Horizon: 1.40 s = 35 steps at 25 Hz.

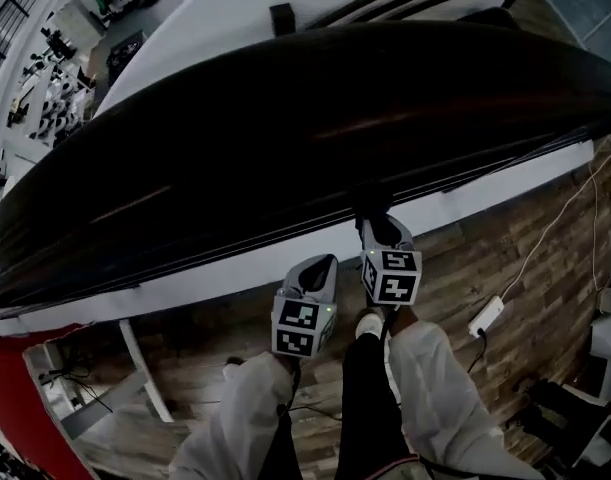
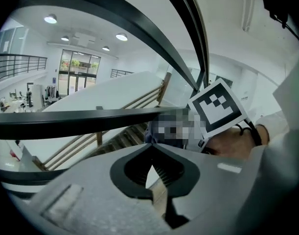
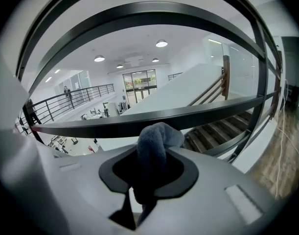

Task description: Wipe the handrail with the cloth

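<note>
A wide dark handrail (image 1: 285, 118) runs slantwise across the head view. My right gripper (image 1: 377, 226) reaches up to its lower edge and is shut on a blue-grey cloth (image 3: 158, 135). In the right gripper view the bunched cloth sticks out of the right gripper (image 3: 151, 153), just below the handrail (image 3: 139, 121). My left gripper (image 1: 322, 266) hangs beside it to the left, a little lower and short of the rail. Seen in its own view, the left gripper (image 2: 150, 150) is shut on nothing, with the handrail (image 2: 90, 117) beyond it and the right gripper's marker cube (image 2: 218, 107) to the right.
Below the rail are a white ledge (image 1: 485, 193) and a wood floor (image 1: 485, 268) with a white power strip (image 1: 487, 315) and cables. Dark lower rails (image 3: 237, 146) and a staircase (image 3: 213, 131) lie beyond. The person's white sleeves (image 1: 435, 388) fill the bottom.
</note>
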{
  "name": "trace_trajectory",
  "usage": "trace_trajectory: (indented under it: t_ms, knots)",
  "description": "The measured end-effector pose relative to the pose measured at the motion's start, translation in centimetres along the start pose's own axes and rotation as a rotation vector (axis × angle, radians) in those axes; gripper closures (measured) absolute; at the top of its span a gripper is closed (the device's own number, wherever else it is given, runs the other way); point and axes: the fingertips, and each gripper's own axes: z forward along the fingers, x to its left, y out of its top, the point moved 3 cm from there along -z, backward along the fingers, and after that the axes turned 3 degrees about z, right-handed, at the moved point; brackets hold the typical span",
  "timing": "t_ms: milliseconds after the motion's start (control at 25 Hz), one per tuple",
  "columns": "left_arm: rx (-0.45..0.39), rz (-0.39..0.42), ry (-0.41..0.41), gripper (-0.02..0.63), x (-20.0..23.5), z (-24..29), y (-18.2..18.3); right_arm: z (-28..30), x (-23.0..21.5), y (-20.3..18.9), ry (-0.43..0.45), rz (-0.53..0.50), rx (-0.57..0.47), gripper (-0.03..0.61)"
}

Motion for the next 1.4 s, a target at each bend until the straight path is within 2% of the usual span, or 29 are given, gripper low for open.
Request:
trace_trajectory:
  t_ms: [240, 520, 800, 1080, 1400]
  knots:
    - [-0.032, -0.065, 0.143, 0.609, 9.9, -11.5, -3.2, 0.2, 16.6, -3.0, 0.140, -0.061, 0.067, 0.505]
    - [-0.071, -0.188, 0.332, 0.609, 21.6, -24.9, -9.4, 1.0, 36.4, -7.0, 0.319, -0.163, 0.113, 0.505]
    - [-0.115, -0.292, 0.485, 0.611, 31.0, -35.3, -15.7, 1.7, 52.7, -11.5, 0.470, -0.265, 0.153, 0.505]
    - [-0.153, -0.385, 0.600, 0.611, 37.1, -42.1, -21.5, 2.3, 63.7, -16.5, 0.579, -0.343, 0.203, 0.505]
    - [-0.174, -0.442, 0.683, 0.611, 43.1, -44.7, -27.6, 5.4, 71.2, -22.1, 0.670, -0.391, 0.260, 0.505]
